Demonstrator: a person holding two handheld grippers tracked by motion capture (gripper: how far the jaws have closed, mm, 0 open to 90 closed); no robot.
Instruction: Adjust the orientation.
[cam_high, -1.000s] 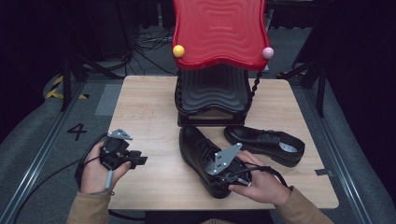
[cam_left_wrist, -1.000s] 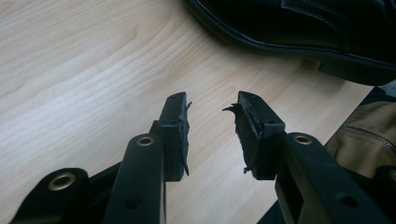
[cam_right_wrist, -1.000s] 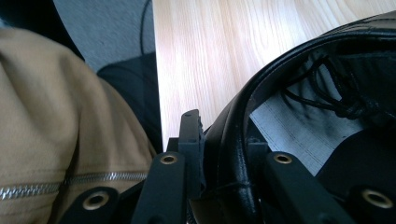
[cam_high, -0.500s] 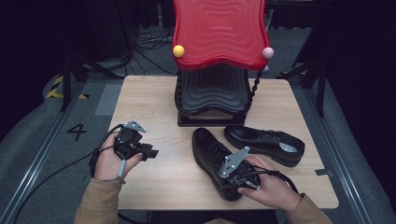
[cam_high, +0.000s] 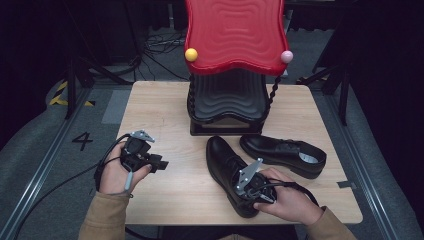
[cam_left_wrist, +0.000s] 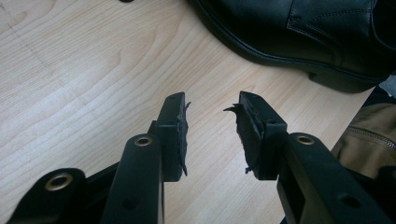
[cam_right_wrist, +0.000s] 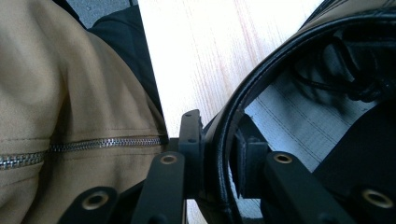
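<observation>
At the near edge of the worktop (cam_high: 165, 115), around 5 o'clock, the right tongs (cam_high: 258, 194) are seen closed on the heel rim of the near black shoe (cam_high: 225, 160). In the right gripper view the shoe's collar (cam_right_wrist: 243, 107) is pinched between the two jaws, one jaw outside the leather and one inside the opening, with the grey insole (cam_right_wrist: 299, 130) visible beyond. The right hand (cam_high: 285, 200) is wrapped around the gripper body, and a tan sleeve (cam_right_wrist: 70, 116) with a zip is seen beside it.

At about 8 o'clock the left tongs (cam_high: 159, 163) are held by the left hand (cam_high: 115, 175) just above the bare wood, pointing toward 3 o'clock. In the left gripper view the left tongs (cam_left_wrist: 210, 135) are seen parted to a moderate gap, with nothing between them; the worn pads (cam_left_wrist: 181, 135) are frayed at the edges. The near shoe's sole and side (cam_left_wrist: 299, 37) are seen farther off, apart from the jaws.

The near shoe is laid with its toe toward 12 o'clock, near the middle of the worktop. A second black shoe (cam_high: 282, 155) is laid on its sole at about 3 o'clock, just beside the first, with its opening toward the right edge.

At 12 o'clock a black ribbed stand (cam_high: 227, 105) is set at the far side, topped by a wavy red panel (cam_high: 235, 32) with a yellow ball (cam_high: 191, 54) and a pink ball (cam_high: 286, 56) at its lower corners.
</observation>
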